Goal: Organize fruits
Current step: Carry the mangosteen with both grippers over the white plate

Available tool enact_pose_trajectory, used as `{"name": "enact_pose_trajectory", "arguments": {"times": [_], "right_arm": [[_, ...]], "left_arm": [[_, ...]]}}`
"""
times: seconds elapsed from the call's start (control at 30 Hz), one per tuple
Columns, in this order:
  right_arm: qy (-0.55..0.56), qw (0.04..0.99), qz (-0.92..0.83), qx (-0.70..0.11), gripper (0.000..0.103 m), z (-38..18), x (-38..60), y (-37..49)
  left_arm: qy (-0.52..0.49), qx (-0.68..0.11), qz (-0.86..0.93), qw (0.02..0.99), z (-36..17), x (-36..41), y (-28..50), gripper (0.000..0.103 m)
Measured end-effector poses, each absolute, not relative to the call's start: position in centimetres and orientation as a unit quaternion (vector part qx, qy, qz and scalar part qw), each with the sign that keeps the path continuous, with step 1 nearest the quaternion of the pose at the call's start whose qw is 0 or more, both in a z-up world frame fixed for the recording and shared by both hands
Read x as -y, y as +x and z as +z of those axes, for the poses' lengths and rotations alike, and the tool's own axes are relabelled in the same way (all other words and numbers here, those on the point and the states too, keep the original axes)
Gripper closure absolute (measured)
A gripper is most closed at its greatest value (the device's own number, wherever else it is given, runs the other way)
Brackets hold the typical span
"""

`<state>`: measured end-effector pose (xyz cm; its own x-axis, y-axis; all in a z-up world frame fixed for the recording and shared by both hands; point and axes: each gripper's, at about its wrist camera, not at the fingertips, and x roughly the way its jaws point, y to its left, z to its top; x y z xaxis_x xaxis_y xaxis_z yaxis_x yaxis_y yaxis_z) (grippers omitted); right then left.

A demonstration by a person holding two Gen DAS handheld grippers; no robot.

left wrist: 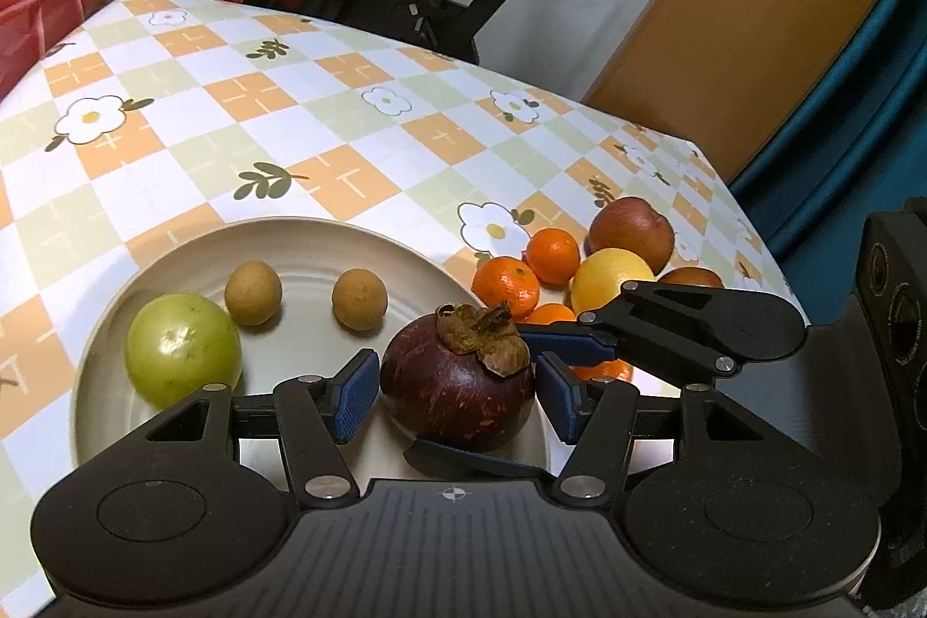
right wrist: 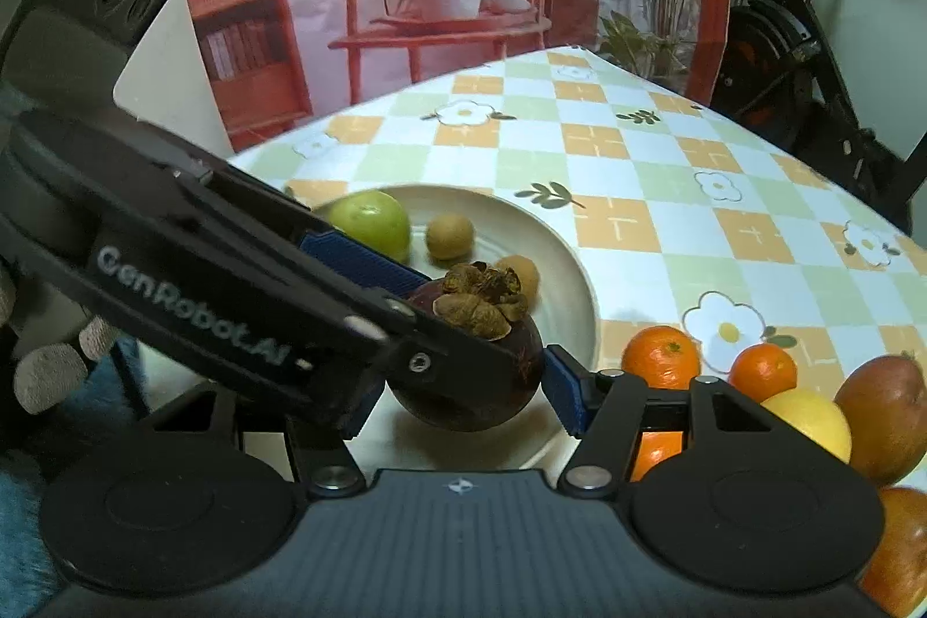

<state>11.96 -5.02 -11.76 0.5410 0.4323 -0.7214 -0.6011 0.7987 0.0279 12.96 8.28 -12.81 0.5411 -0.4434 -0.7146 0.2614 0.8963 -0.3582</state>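
Mangosteen (left wrist: 457, 395) hides longan (right wrist: 521, 273); left view clear.

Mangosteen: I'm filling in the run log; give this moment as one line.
mangosteen: over plate | left gripper: gripping it | right gripper: gripping it

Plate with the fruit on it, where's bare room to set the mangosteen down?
On the plate, the back stretch behind the two small brown fruits is bare, and so is the front beside the green fruit. Off its right rim it is crowded: oranges, a lemon.
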Motion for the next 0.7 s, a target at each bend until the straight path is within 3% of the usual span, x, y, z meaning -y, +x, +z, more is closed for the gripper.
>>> {"name": "enact_pose_trajectory", "arguments": {"times": [0.7], "right_arm": [[-0.146, 0.875, 0.312, -0.340, 0.041, -13.1, 2.3, 15.0]], "left_arm": [[-0.080, -0.406, -0.143, 0.899, -12.5, -10.6, 13.7, 0.040]]}}
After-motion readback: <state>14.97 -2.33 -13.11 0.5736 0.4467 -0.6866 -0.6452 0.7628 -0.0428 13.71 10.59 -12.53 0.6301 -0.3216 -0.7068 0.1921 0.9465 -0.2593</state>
